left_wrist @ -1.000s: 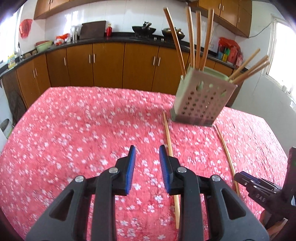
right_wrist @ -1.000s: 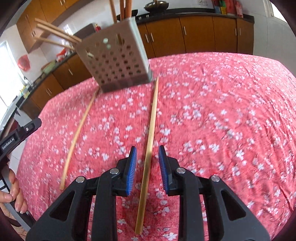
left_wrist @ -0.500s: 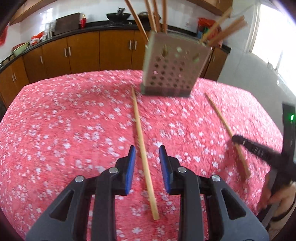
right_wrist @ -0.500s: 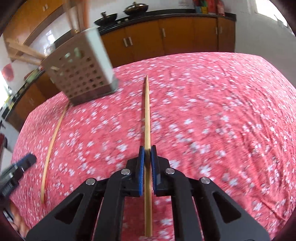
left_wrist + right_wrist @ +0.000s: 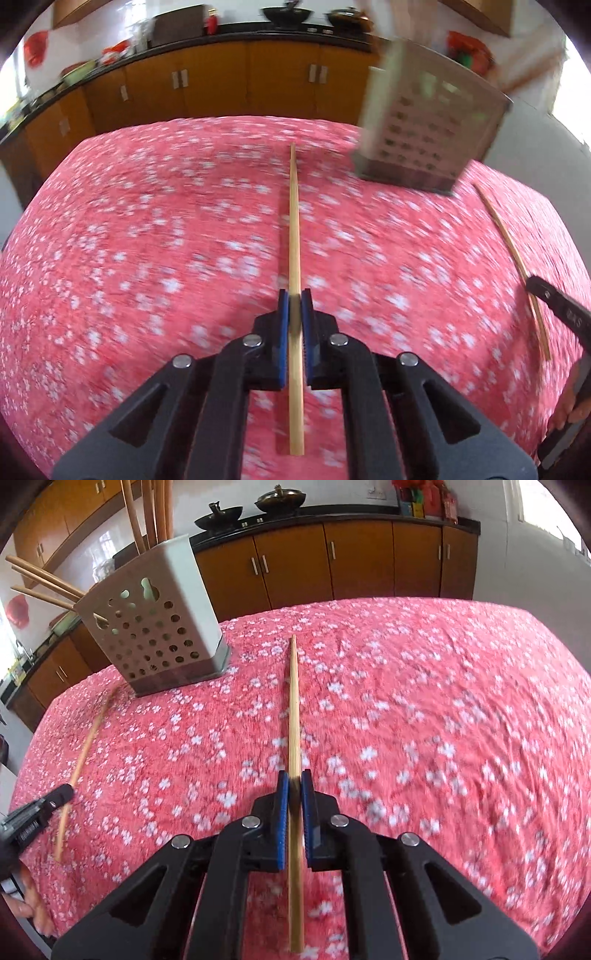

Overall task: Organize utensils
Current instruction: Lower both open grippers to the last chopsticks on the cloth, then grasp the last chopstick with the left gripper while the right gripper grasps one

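The left claw (image 5: pixel 294 301) pinches one chopstick (image 5: pixel 294 221). The right claw (image 5: pixel 294 781) pinches another chopstick (image 5: pixel 294 701). Both sticks lie on the tabletop (image 5: pixel 443 701) near the holder (image 5: pixel 155 635) by its far edge.

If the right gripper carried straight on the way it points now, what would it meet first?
Most likely the red floral tablecloth: the right gripper, shut on a chopstick, angles down at bare cloth, passing right of the perforated utensil holder. Depth is uncertain.

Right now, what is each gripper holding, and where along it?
Left gripper and right gripper each clamp one wooden chopstick partway along, nearer its thick end.
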